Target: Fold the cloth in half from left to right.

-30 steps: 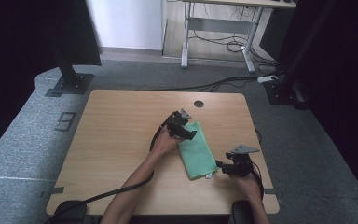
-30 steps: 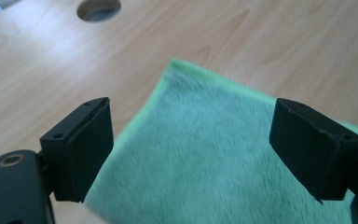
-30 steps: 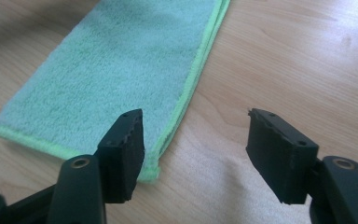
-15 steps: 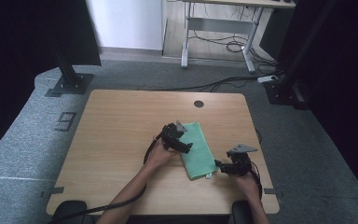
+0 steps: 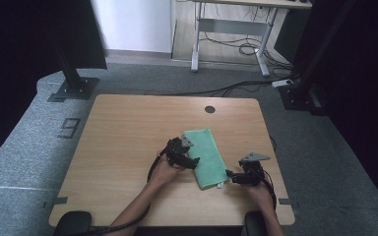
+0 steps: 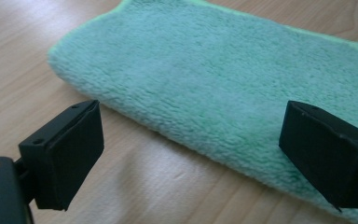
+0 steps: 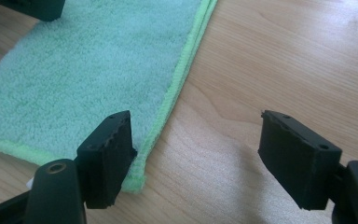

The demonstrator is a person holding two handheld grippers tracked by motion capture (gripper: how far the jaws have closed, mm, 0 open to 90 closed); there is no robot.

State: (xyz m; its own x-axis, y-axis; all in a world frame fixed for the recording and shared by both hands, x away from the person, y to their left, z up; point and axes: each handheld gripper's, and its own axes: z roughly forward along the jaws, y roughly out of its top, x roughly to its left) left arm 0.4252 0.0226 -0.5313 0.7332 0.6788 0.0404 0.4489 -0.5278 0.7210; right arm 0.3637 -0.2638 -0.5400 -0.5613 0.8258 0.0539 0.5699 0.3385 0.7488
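Folded green towel (image 5: 205,156) on the worktop (image 5: 123,137) — left hand-held gripper (image 5: 187,160) and right hand-held gripper (image 5: 232,177) flank it, jaws spread.

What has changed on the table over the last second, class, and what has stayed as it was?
The left gripper has drawn back from the far end of the green towel toward the person, along its left folded edge, jaws open. The towel stays folded and flat, and the right gripper stays open at its near right corner.
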